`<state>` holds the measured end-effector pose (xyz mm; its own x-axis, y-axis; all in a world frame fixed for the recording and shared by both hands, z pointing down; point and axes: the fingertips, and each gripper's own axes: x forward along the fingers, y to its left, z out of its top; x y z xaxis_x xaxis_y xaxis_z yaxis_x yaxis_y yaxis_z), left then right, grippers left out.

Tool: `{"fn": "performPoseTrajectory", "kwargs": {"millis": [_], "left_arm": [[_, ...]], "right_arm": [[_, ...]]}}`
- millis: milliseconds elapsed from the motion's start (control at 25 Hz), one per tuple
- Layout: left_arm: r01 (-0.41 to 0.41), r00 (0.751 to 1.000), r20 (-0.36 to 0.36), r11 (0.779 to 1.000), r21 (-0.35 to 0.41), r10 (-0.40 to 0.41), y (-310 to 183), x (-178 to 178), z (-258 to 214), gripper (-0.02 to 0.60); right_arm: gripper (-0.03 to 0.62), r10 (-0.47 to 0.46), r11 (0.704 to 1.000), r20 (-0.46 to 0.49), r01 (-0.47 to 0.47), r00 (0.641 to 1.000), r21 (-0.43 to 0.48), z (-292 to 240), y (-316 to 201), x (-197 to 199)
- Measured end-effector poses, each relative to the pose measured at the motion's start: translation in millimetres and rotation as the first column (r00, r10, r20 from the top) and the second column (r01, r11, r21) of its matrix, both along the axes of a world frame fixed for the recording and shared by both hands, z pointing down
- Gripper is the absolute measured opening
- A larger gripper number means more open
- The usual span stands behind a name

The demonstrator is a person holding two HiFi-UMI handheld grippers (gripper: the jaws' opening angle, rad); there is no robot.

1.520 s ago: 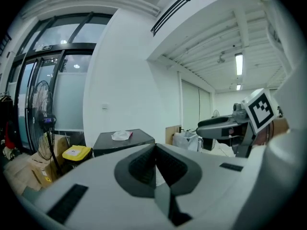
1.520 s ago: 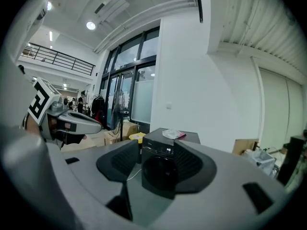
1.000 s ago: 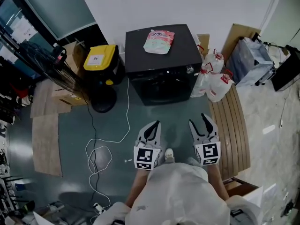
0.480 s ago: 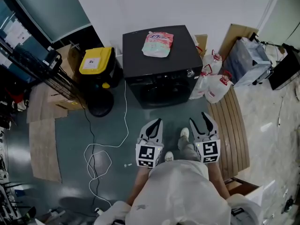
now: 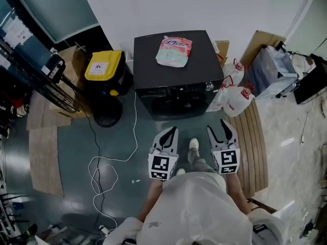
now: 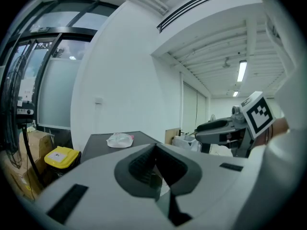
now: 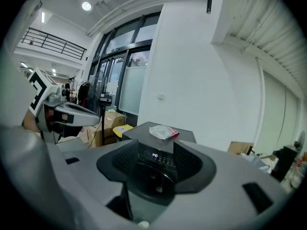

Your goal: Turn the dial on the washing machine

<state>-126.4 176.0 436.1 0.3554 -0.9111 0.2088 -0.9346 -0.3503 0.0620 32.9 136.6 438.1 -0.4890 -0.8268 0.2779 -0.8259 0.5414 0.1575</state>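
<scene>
The washer (image 5: 150,68) is seen from above, set against the white wall, with a pink-and-green pouch (image 5: 173,51) laid on its black lid. The dial (image 5: 208,86) is made out as a small pale knob at the right end of the front panel. Both claws are held over the grey floor (image 5: 76,137) in front of the washer, side by side and pointed toward it, well apart from it and from the dial.

The left claw (image 5: 172,130) is pressed together at the tips and nothing is pinched; in the left gripper view only a hollow is left behind the meeting tips. The right claw (image 5: 217,127) is spread a little and nothing is held. In the right gripper view the washer's lit display (image 7: 154,155) is framed in the gap between the pads (image 7: 126,162).

A shoe (image 5: 193,144) is seen on the floor between the two claws. A yellow-lidded bin (image 5: 104,65) is placed just left of the washer, and white jugs (image 5: 232,98) with red caps are crowded against its right side. A white cable (image 5: 102,162) is looped over the floor at the left. A slatted board (image 5: 253,142) is laid just right of the right claw.
</scene>
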Motion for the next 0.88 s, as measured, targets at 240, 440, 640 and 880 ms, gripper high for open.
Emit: {"fn": "performPoseTrajectory", "kwargs": {"millis": [240, 440, 640, 880], "left_arm": [[0.036, 0.999, 0.010, 0.998, -0.044, -0.036, -49, 0, 16, 0.014], [0.063, 0.998, 0.014, 0.995, -0.084, -0.062, -95, 8, 32, 0.014], [0.091, 0.996, 0.025, 0.988, -0.127, -0.088, -136, 16, 48, 0.014], [0.106, 0.994, 0.046, 0.982, -0.157, -0.100, -181, 28, 63, 0.014]], "right_arm": [[0.230, -0.025, 0.999, 0.010, 0.025, 1.000, -0.029, 15, -55, -3], [0.230, -0.045, 0.997, -0.004, 0.045, 0.999, -0.065, 30, -106, 6], [0.229, -0.056, 0.993, -0.009, 0.054, 0.998, -0.107, 54, -155, 16], [0.225, -0.054, 0.984, -0.007, 0.052, 0.999, -0.173, 87, -201, 27]]}}
